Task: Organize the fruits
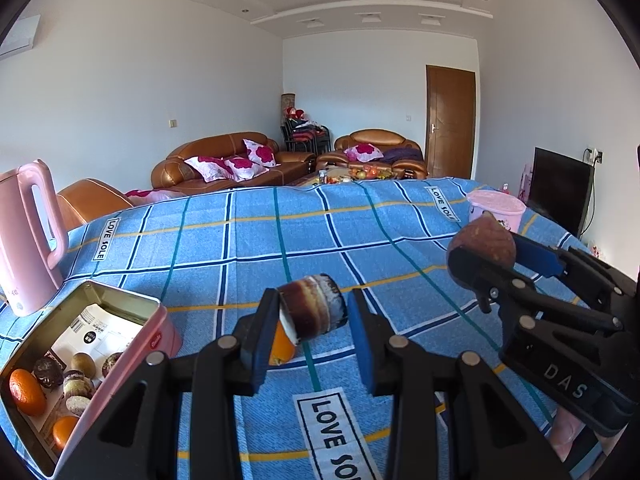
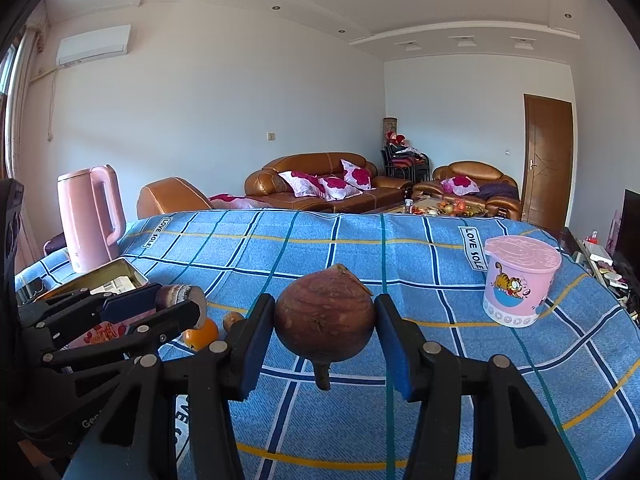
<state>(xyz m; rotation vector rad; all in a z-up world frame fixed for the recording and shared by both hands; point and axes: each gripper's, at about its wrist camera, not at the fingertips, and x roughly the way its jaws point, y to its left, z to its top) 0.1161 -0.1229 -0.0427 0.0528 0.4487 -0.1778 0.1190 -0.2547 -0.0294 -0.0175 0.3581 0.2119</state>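
Fruits: I hold a brown, ridged cylindrical one [image 1: 312,306] in my left gripper [image 1: 314,320], a round smooth reddish-brown one [image 2: 325,316] in my right gripper [image 2: 325,330], fingers clamped on each.
Done: several already lie in the pink tin [image 1: 132,356].
Left: one orange [image 2: 202,335] sits on the checked cloth [image 1: 248,248].

A home living room: leather sofas [image 2: 320,184] with floral cushions, wall air conditioner [image 2: 94,45], checked tablecloth [image 2: 360,248].
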